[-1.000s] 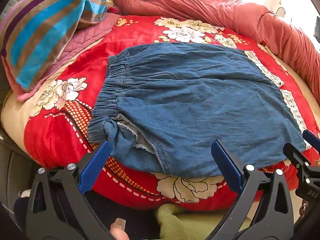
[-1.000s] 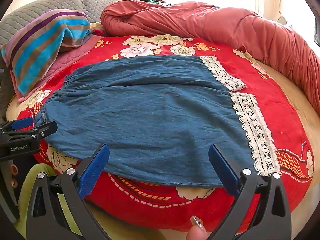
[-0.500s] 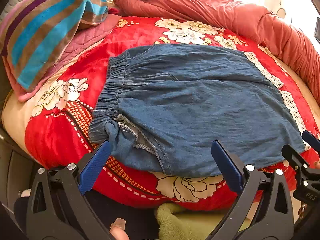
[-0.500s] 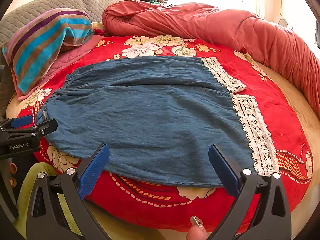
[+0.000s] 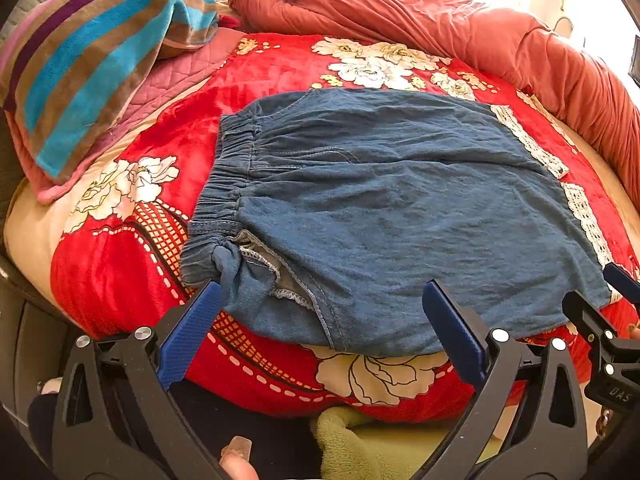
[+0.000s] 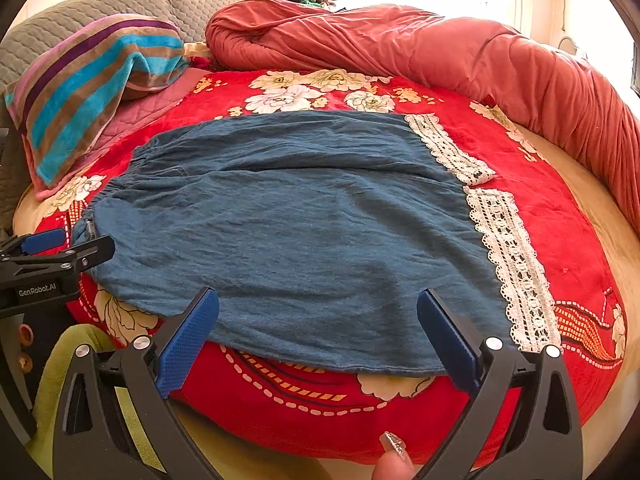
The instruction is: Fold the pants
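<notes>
Both tools, left tool (image 5: pixel 320 304) and right tool (image 6: pixel 316 312), gape wide over pants (image 6: pixel 300 220) on a red floral blanket (image 6: pixel 540 200) (perhaps a bed).

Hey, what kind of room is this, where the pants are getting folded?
Most likely a bedroom. The denim pants lie spread on a bed with a red floral blanket, a bunched-up red quilt behind them and a striped pillow against a quilted headboard.

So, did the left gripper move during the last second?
Barely: the left gripper crept slightly forward; the pants and white flower sit marginally lower.
</notes>
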### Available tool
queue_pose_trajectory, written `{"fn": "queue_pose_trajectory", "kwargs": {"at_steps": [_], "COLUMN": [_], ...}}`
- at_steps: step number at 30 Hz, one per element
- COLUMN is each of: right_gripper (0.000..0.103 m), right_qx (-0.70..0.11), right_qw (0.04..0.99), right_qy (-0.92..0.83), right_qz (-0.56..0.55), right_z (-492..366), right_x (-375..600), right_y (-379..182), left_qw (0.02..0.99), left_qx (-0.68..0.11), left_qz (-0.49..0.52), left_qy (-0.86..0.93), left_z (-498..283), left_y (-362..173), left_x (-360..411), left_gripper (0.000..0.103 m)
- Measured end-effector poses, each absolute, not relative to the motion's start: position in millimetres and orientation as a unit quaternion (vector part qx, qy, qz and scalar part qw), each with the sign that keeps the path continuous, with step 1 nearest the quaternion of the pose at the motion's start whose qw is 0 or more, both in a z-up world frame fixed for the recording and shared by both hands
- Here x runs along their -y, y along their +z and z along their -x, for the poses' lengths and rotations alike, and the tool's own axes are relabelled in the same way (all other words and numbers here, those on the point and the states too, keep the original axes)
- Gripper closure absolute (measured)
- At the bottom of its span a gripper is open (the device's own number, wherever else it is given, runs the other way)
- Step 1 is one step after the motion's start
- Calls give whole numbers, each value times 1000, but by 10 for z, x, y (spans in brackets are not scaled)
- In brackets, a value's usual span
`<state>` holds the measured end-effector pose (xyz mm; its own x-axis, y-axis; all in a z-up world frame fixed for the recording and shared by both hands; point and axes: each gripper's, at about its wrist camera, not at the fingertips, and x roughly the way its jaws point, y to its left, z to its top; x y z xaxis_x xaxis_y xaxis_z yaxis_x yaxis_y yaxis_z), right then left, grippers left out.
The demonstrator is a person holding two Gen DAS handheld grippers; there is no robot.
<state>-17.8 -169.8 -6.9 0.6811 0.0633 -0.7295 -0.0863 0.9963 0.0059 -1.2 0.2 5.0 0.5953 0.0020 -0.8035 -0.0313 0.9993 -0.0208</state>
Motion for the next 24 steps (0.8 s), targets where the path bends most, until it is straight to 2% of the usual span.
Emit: {"fn": "queue_pose_trajectory", "kwargs": {"at_steps": [24], "right_gripper": [4], "right_qx": [-401], "right_qw": [915], "right_qy": [43], "right_qz": [17], "right_z": [117], "right_x": [1641], "right_y": [-115], "left_qw": [892], "left_qx": [-453], "left_qz": [19], "left_qy": [7], "left_z": [-69], "left_y": [36], "left_x": [-91], "left_gripper": [8]}}
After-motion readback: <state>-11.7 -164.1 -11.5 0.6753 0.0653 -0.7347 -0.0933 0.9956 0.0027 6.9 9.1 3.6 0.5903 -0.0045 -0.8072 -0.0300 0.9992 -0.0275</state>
